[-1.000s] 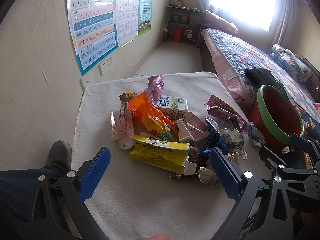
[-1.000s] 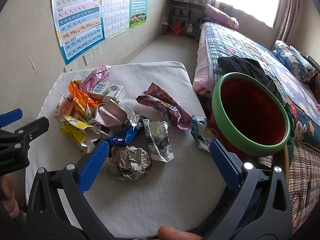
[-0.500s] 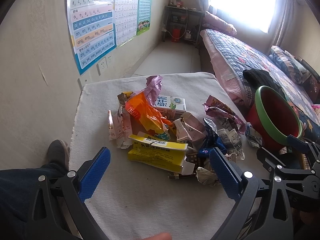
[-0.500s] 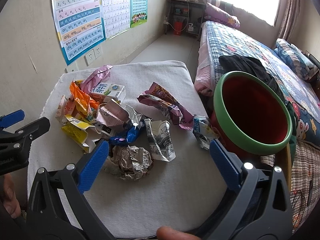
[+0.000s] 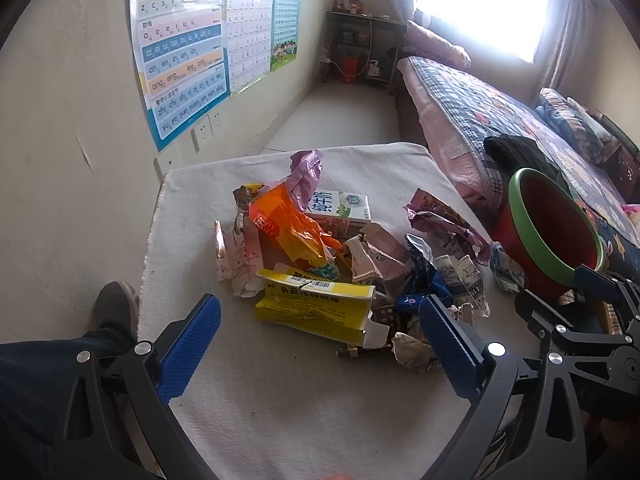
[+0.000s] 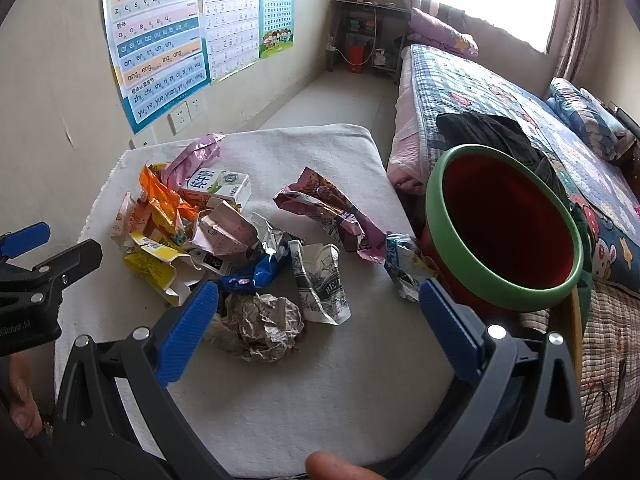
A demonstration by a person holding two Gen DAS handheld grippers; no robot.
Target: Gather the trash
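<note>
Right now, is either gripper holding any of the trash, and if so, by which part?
Nothing is held. The left gripper and the right gripper both stand open above the trash pile, with no piece between their fingers.

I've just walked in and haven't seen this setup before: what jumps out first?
A jumble of crumpled colourful wrappers and flattened cartons lies heaped on the white cloth-covered table. At the table's right edge stands a red bucket with a green rim, empty. The left gripper and right gripper hover open over the pile.
</note>
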